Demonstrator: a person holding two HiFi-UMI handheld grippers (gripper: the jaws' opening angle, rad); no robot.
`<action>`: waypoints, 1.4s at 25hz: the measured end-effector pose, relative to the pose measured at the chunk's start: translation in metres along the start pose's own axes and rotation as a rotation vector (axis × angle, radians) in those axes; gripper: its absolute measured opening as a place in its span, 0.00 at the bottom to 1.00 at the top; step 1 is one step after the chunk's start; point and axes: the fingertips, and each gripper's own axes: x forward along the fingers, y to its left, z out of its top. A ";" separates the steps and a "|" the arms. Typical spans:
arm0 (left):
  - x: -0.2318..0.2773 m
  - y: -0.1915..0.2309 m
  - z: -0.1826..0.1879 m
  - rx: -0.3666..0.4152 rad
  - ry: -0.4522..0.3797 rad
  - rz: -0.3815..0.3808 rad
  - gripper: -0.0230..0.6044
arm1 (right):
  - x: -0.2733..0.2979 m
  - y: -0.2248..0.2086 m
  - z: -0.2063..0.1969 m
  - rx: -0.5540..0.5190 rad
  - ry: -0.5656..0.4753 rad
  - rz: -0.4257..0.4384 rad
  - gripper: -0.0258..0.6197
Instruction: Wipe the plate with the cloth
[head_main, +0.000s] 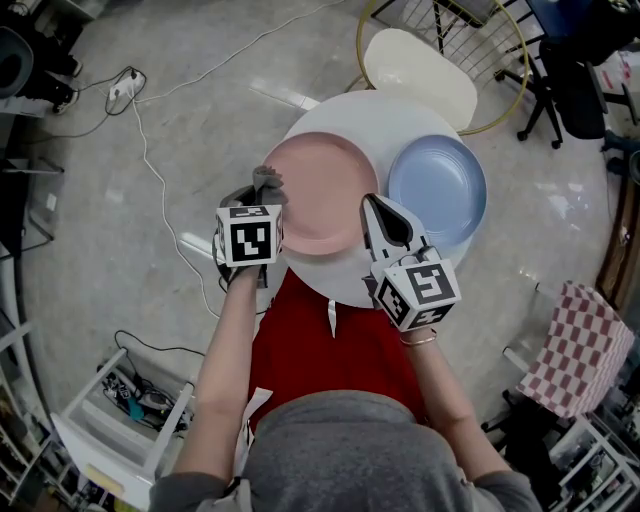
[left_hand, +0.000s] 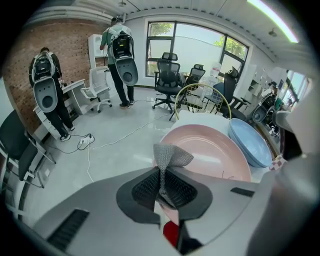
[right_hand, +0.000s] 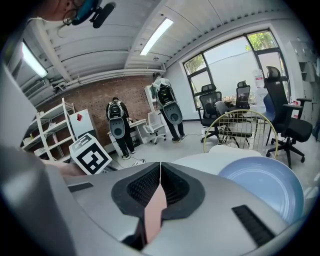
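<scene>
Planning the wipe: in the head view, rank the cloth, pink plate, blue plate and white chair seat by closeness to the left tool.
1. cloth, clamped in the left tool.
2. pink plate, just right of it.
3. blue plate, farther right.
4. white chair seat, farthest, toward the upper right.

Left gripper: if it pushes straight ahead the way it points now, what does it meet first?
The pink plate: the left gripper, shut on the grey cloth, points at its near rim, cloth leading. Height over the rim is unclear.
</scene>
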 end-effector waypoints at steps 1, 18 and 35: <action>-0.004 -0.002 0.000 -0.003 -0.004 -0.009 0.09 | -0.003 -0.003 0.001 0.003 -0.007 -0.010 0.09; 0.012 -0.146 -0.006 0.236 0.041 -0.296 0.09 | -0.062 -0.058 -0.010 0.104 -0.073 -0.198 0.09; 0.032 -0.183 -0.024 0.273 0.139 -0.271 0.09 | -0.061 -0.081 -0.012 0.104 -0.039 -0.125 0.09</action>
